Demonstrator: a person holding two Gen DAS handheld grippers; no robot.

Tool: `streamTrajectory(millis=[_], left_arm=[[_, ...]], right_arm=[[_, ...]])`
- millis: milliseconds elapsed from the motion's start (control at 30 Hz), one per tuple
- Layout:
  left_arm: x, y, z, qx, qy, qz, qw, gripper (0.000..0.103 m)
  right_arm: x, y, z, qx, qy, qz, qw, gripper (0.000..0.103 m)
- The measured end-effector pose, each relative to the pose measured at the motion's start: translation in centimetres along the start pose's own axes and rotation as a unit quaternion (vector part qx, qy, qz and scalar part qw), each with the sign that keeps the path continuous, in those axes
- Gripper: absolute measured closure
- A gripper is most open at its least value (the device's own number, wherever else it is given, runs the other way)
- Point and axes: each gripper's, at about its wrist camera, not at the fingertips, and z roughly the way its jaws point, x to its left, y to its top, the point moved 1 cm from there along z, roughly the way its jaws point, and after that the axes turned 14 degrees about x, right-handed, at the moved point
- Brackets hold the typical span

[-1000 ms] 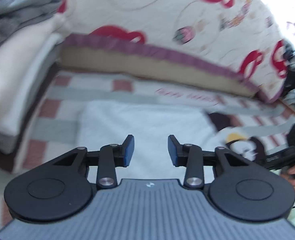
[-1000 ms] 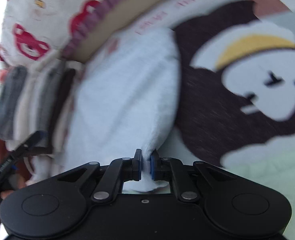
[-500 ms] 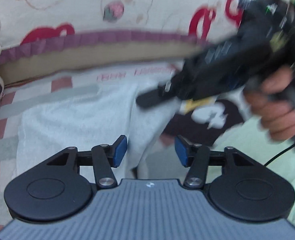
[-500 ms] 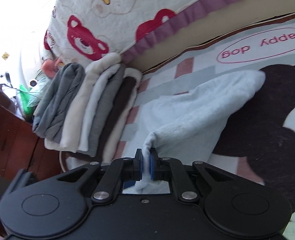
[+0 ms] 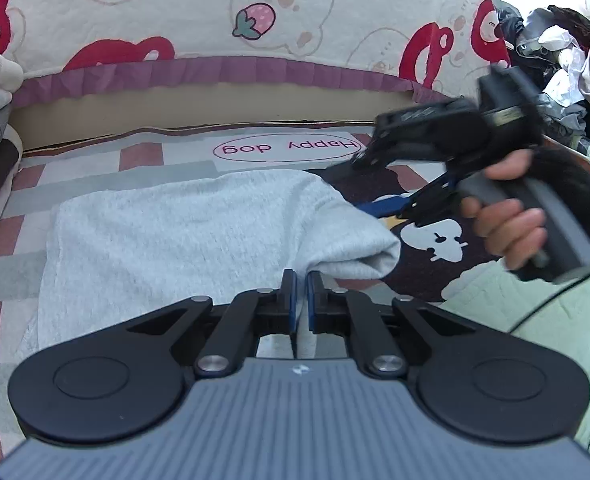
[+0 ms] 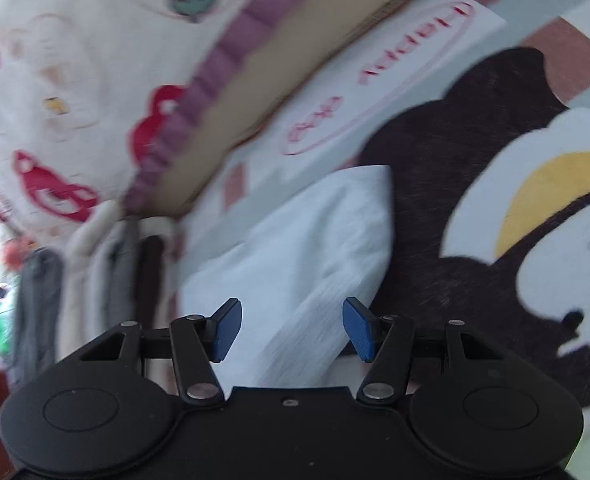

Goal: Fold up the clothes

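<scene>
On the cartoon mat (image 5: pixel 435 236), a pale garment (image 5: pixel 183 236) lies folded.

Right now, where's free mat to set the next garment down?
Free: the dog-print mat right of the light grey garment, and the strip between it and the "Happy dog" label. Crowded: the folded stack borders the garment's left; left gripper is clamped on its near edge; right gripper hangs open over it.
</scene>
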Motion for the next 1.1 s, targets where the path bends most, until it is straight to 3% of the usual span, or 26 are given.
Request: streamTrajectory(millis=[67, 233, 267, 300, 333, 433, 567, 633, 667, 700, 767, 933, 1100], left_arm=[[0.2, -0.2, 0.0, 0.0, -0.001, -0.001, 1.0, 0.098], [0.8, -0.5, 0.3, 0.002, -0.012, -0.005, 0.9999, 0.098], [1.0, -0.6, 0.5, 0.003, -0.015, -0.007, 0.9999, 0.098], [1.0, -0.6, 0.7, 0.005, -0.016, 0.002, 0.9999, 0.097], [0.9, -0.7, 0.9, 0.007, -0.017, 0.015, 0.9997, 0.097], [0.3, -0.9, 1.5, 0.012, -0.011, 0.05, 0.9986, 0.092], [-0.5, -0.8, 2.3, 0.022, -0.004, 0.05, 0.9985, 0.067], [-1.2, -0.8, 2.3, 0.015, 0.012, 0.059, 0.9981, 0.065], [-1.4, -0.9, 2.2, 0.012, 0.021, 0.061, 0.9979, 0.068], [-1.5, -0.8, 2.1, 0.012, 0.011, 0.059, 0.9981, 0.098], [-1.7, -0.7, 1.7, 0.017, -0.017, 0.05, 0.9984, 0.098], [-2.1, -1.0, 0.2, -0.003, 0.015, 0.065, 0.9978, 0.098], [0.6, -2.3, -3.1, -0.044, 0.031, -0.034, 0.998, 0.098]], right_arm=[[-0.2, 0.3, 0.2, 0.0, -0.034, 0.007, 0.999, 0.04], [-1.6, 1.0, 1.2, 0.029, -0.028, 0.022, 0.999, 0.039], [-1.8, 0.9, 1.6, 0.039, -0.006, 0.028, 0.999, 0.043], [-2.0, 0.7, 2.1, 0.049, 0.03, 0.031, 0.998, 0.077], [-2.0, 0.5, 2.3, 0.048, 0.054, 0.039, 0.997, 0.087], [-1.7, 0.0, 2.4, 0.039, 0.099, 0.056, 0.993, 0.087], [0.1, -0.2, 2.0, 0.033, 0.112, 0.04, 0.992, 0.087], [1.4, -0.4, 1.7, 0.027, 0.117, 0.018, 0.993, 0.089], [2.1, -0.3, 1.7, 0.024, 0.117, 0.004, 0.993, 0.089], [2.9, -0.3, 1.8, 0.022, 0.111, -0.015, 0.993, 0.089], [4.9, -0.4, 2.0, 0.023, 0.096, -0.062, 0.993, 0.091], [9.4, -1.6, 2.6, 0.018, 0.05, -0.184, 0.982, 0.092], [14.6, -2.7, 4.8, 0.034, 0.05, -0.284, 0.957, 0.092]])
